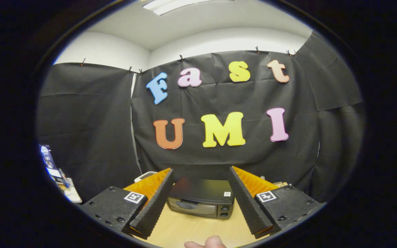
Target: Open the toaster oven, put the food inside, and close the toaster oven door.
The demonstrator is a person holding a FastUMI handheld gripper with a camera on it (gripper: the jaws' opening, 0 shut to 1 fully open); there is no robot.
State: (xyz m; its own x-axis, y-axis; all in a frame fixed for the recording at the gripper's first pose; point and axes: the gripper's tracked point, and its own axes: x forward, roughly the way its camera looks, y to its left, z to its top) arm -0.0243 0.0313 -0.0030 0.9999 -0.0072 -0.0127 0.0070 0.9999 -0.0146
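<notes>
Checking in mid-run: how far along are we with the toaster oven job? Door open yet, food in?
Nothing looks done yet. The toaster oven sits on the table with its door shut, beyond the fingers. The gripper is open, holding nothing, its fingers framing the oven from a distance. I see no food. A fingertip shows near the table's front. Left: open the door, load the food, close the door.

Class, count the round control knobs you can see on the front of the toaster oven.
2, stacked one above the other at the right end of the toaster oven front, beside its shut door, seen between the open gripper fingers. More controls may be too small to make out.
</notes>
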